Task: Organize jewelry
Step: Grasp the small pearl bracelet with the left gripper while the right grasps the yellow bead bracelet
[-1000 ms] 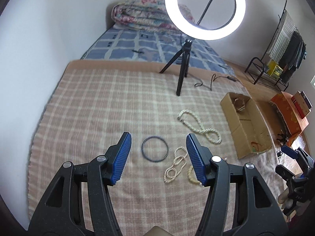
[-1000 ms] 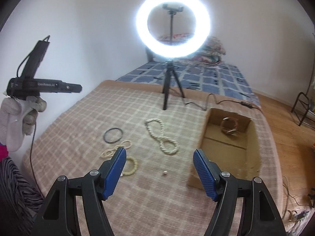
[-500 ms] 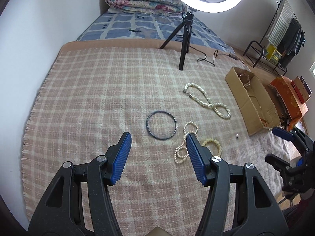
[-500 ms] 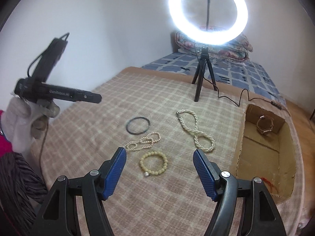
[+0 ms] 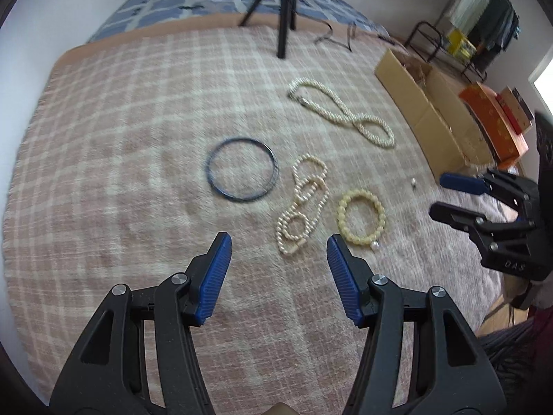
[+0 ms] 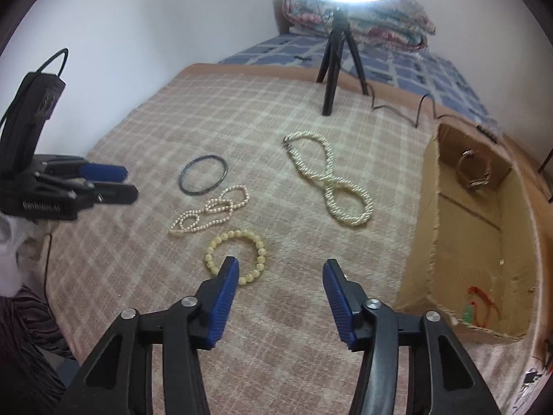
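Both grippers hang over the blanket [image 5: 121, 145], pointing steeply down, neither touching anything.

Left gripper [image 5: 278, 247]: jaws apart, empty. It sits just short of the thin pearl strand [image 5: 304, 204].

Right gripper [image 6: 280, 269]: jaws have just been closing in but are parted, nothing between them. Its left pad overlaps the near edge of the bead bracelet [image 6: 238, 252] in view; whether it touches, I cannot tell.

Jewelry lies loose on the blanket:
- black bangle [image 5: 242, 169], farthest from the box
- thin pearl strand, just beside the bangle, doubled in loops
- bead bracelet, near the strand
- twisted pearl necklace [image 6: 328, 180], in a figure eight, nearest the tripod [image 6: 331, 55]
- one small loose bead [image 5: 413, 182], apart, toward the box

Box [image 6: 432, 207], cardboard, open, at the blanket's edge. It already holds a bangle-like ring and something red and green, too small to name.

Handling, judged:
- All pieces are light.
- Bangle: stiff and thin; pinch across the rim. It may skate on the soft pile.
- Strand and necklace: limp, will drape and swing. Take where loops cross, to lift several runs at once.
- Bracelet: probably elastic, round beads slippery. Clamp one section across the cord, not a single bead.
- Loose bead: hardest to pinch, may roll.
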Available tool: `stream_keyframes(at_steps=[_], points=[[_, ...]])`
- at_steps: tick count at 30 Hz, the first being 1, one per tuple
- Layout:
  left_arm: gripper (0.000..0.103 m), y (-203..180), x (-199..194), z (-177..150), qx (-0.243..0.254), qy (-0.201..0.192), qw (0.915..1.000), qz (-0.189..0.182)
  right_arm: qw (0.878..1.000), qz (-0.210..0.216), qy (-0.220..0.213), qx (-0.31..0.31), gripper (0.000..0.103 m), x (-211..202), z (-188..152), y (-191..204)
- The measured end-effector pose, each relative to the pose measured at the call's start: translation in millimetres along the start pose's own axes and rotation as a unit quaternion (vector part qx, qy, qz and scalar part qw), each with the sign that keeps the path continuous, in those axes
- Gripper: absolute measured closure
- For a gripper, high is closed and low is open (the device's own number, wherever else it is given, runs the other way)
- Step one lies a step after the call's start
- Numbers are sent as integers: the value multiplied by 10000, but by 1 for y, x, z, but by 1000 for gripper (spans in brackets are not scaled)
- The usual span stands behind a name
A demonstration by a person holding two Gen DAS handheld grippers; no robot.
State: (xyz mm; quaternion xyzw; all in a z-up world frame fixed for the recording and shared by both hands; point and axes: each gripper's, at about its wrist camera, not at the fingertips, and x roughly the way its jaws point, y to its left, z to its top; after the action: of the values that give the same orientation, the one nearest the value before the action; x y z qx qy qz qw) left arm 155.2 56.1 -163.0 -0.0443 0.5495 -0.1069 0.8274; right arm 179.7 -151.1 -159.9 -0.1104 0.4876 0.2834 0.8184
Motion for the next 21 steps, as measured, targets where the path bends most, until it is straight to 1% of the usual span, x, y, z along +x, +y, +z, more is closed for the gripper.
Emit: stream_keyframes(at_steps=[4, 6, 8, 10, 13, 16, 20, 21], points=[[46, -8, 14, 0, 108, 154, 9998, -27, 9996, 224, 183, 40, 57, 15, 1, 1], [46, -11, 19, 0, 220, 216, 9995, 31, 9994, 241, 241, 2, 60, 21, 2, 3], [46, -12, 24, 0, 287, 264, 9992, 84, 9991, 291, 310, -23, 65, 28, 3, 4], [46, -13, 29, 0, 338, 308, 9989, 110, 9987, 351, 373, -15, 65, 36, 4, 5], [46, -15, 32, 0, 492, 310, 9981, 191, 9984, 351, 445, -73, 66, 45, 6, 7], [46, -18, 36, 0, 559, 328, 9977, 188, 9982, 301, 504, -96, 66, 54, 8, 9], [46, -23, 46, 2, 664, 380, 9968, 245, 9980, 277, 559, -133, 69, 62, 9, 9], [50, -24, 48, 2, 713, 391, 9962, 299, 9980, 246, 565, -154, 69, 64, 10, 10]])
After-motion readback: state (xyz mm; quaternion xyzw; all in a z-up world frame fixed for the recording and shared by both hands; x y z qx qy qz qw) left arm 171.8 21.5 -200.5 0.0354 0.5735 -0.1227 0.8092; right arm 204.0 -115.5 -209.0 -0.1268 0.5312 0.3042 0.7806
